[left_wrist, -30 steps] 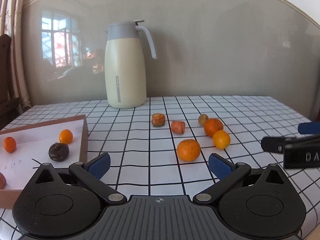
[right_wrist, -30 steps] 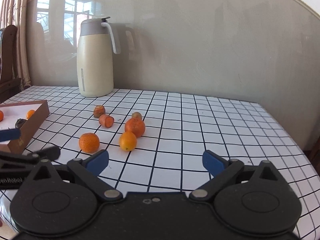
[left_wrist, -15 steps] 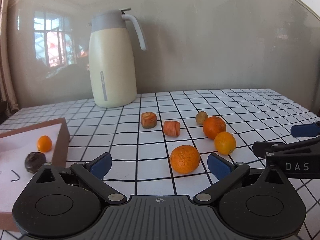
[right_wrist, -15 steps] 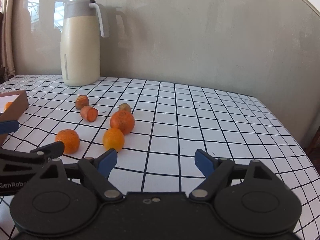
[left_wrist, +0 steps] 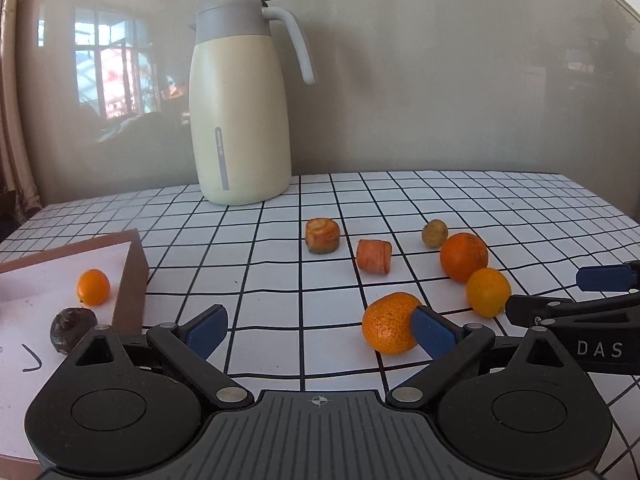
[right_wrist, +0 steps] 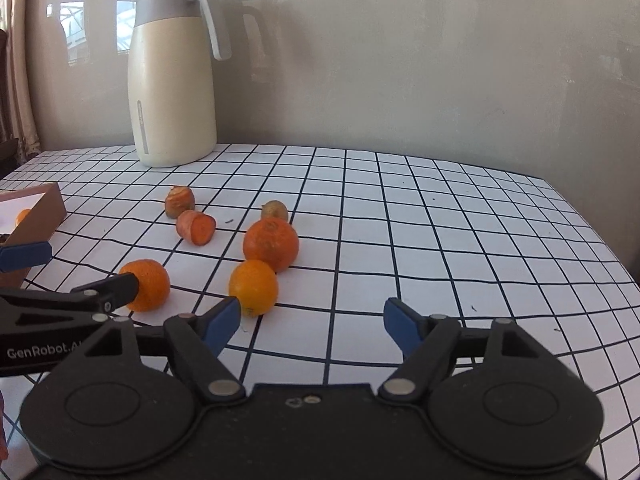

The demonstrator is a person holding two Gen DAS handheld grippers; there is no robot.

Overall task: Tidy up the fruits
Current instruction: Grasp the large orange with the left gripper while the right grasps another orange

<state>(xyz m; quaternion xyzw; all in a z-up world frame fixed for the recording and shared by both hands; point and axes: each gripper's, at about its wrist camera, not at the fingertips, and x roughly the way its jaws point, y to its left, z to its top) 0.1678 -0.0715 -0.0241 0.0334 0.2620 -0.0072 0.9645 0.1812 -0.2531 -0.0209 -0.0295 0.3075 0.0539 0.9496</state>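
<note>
While both my hands reach low over the checked worktop [left_wrist: 280, 308], my left fingers [left_wrist: 320, 326] are spread wide with nothing between them. Their right blue pad [left_wrist: 434, 330] sits in front of the bumpy orange [left_wrist: 390, 322]; I cannot tell if it touches. My right fingers [right_wrist: 312, 320] are open too, and they have just been closing a bit, with nothing between them. Their left pad [right_wrist: 224, 322] is just beside the small smooth orange [right_wrist: 253, 287].

Just behind that small one sits the big orange [right_wrist: 271, 244], touching it or nearly so. A little brown round fruit [right_wrist: 275, 211] is close behind the big orange. To the left lie two cut carrot pieces [left_wrist: 374, 255], near each other.

On my far left is the brown box [left_wrist: 132, 276] with a white inside. It holds a tiny orange [left_wrist: 93, 287] and a dark wrinkly fruit [left_wrist: 72, 330].

At the back, a cream jug [left_wrist: 240, 108] with a grey lid stands upright by the wall.
</note>
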